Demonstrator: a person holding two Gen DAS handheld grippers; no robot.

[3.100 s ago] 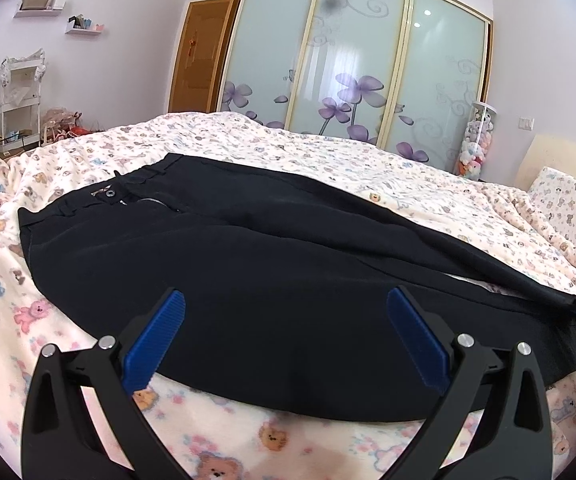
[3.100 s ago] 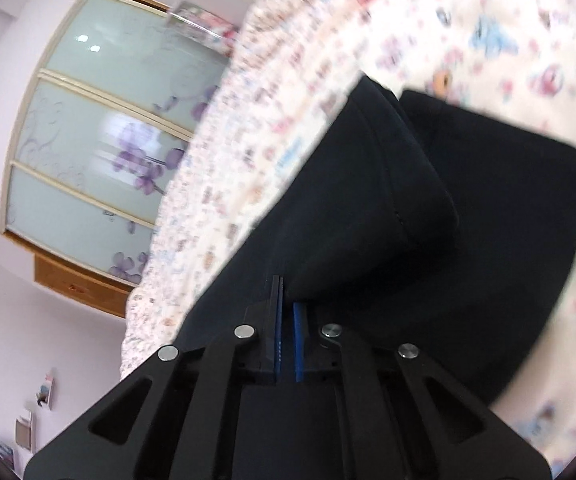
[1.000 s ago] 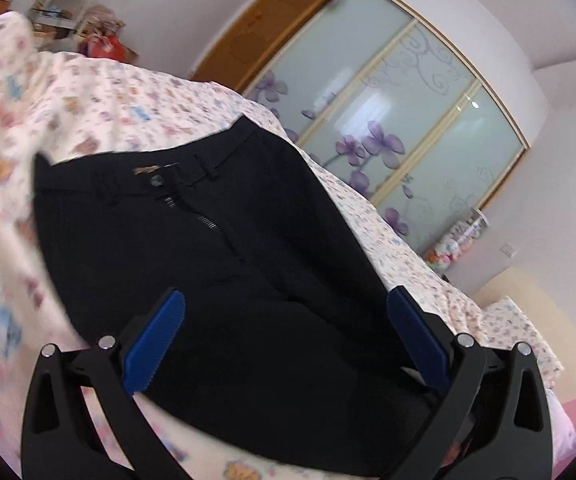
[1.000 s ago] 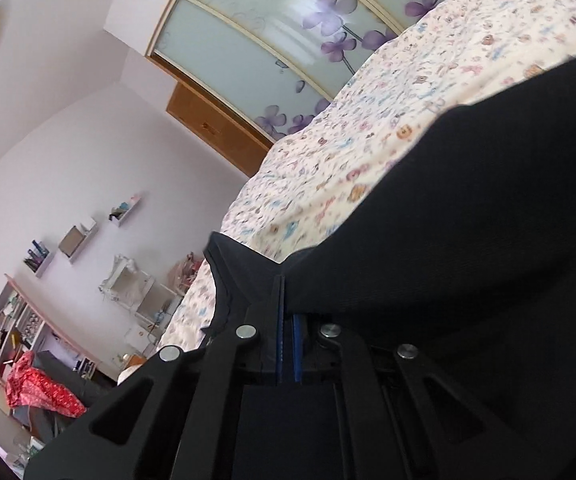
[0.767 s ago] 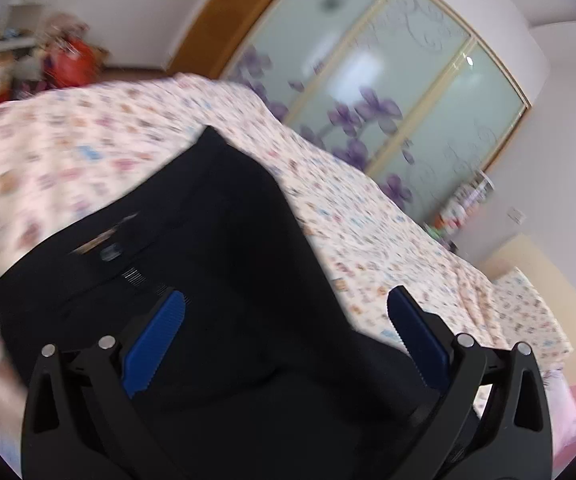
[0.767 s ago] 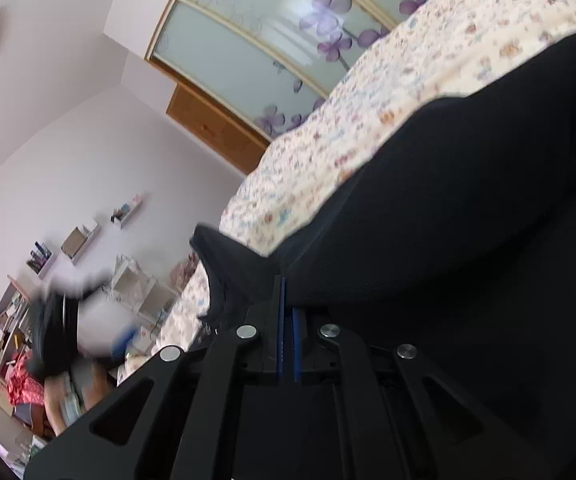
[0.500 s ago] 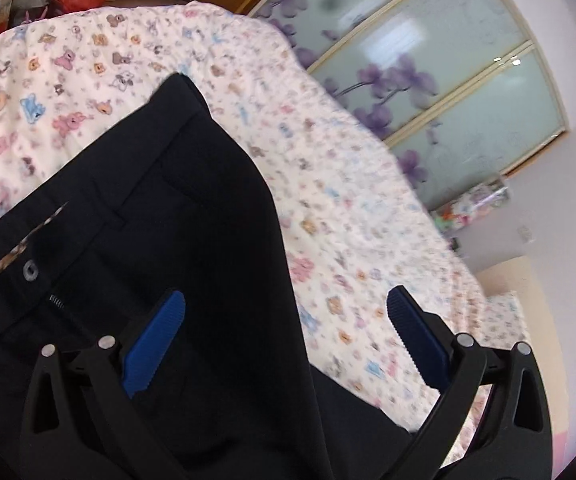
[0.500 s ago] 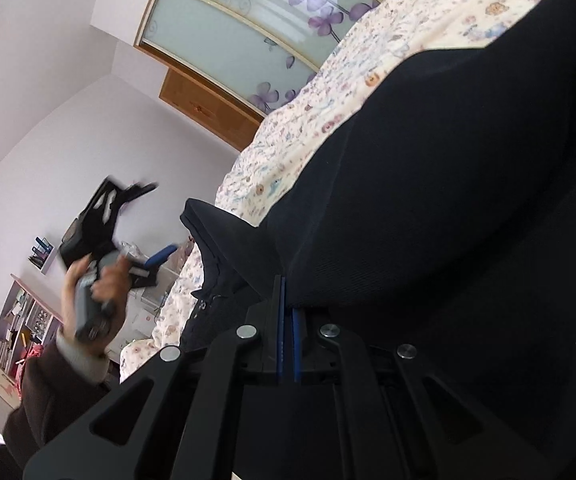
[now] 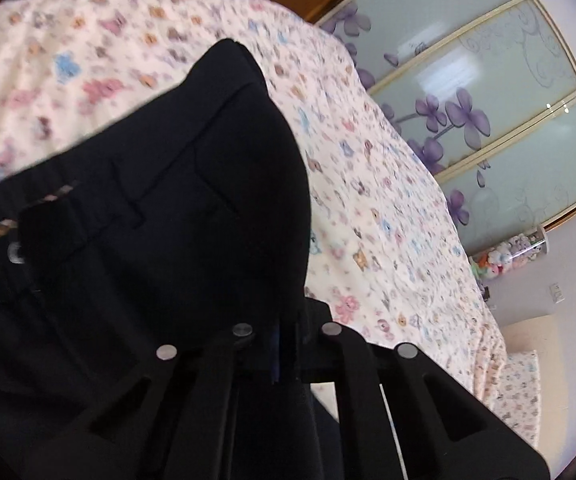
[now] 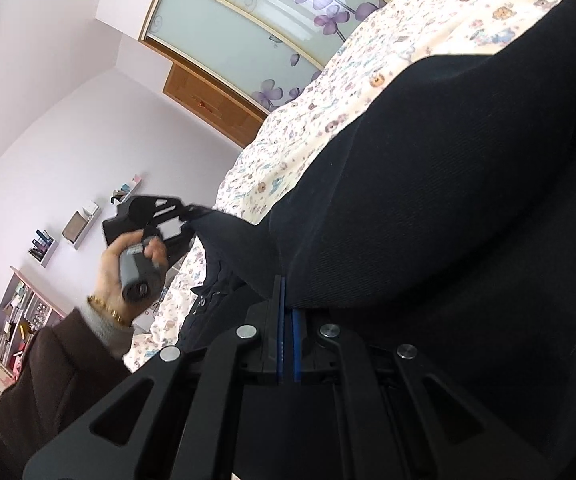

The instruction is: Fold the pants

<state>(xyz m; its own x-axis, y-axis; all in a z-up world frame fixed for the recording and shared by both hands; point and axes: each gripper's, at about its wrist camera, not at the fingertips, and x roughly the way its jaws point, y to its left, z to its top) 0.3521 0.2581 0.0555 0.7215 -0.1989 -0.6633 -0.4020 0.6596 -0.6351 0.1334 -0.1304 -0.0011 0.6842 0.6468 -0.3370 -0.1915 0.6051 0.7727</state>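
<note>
Black pants (image 9: pixel 160 216) lie on a bed with a teddy-print sheet (image 9: pixel 367 208). The waistband with its button (image 9: pixel 15 252) shows at the left of the left wrist view. My left gripper (image 9: pixel 284 340) is shut on the far corner of the waistband, and the cloth drapes over its jaws. My right gripper (image 10: pixel 287 320) is shut on a fold of the pants leg (image 10: pixel 447 200) and holds it raised over the rest of the pants. In the right wrist view the left gripper (image 10: pixel 188 210) pinches the waistband corner, held by a hand.
Sliding wardrobe doors with purple flowers (image 9: pixel 467 92) stand behind the bed. A wooden door (image 10: pixel 216 100) is beside them. Wall shelves (image 10: pixel 80 224) and a bookcase (image 10: pixel 16 320) stand at the left. A pillow (image 9: pixel 519 380) lies at the bed head.
My left gripper was open above the pants; it has moved to the waistband's far corner and shut on it. My right gripper has stayed shut on the leg fold, carried toward the waistband.
</note>
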